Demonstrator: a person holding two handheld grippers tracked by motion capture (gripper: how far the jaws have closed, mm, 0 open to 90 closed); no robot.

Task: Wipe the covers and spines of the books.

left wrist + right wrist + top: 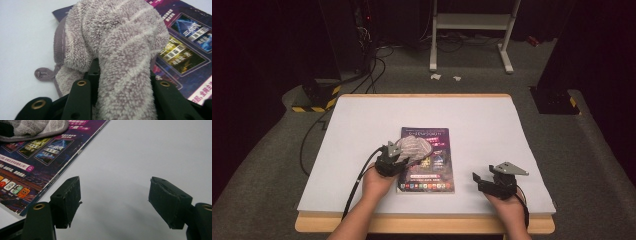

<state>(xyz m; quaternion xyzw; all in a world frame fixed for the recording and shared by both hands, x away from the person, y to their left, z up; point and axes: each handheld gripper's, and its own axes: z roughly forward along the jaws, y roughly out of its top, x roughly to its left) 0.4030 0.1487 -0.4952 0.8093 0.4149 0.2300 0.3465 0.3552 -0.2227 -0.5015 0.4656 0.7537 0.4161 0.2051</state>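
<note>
The left gripper (398,156) is clamped on the towel (413,148), which rests bunched on the upper left of the magazine (432,167), whose long axis runs away from the person, while the right gripper (482,181), jaws apart, sits beside the magazine's right edge.

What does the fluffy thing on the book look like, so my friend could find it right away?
Look at the white table, then at the purple magazine lying near its front edge. On the magazine's top left part sits a bunched, fluffy grey-lilac towel, pinched by the left gripper. It is the soft, fuzzy thing there, with a stitched hem and a little hanging loop; the magazine is flat and glossy.
</note>
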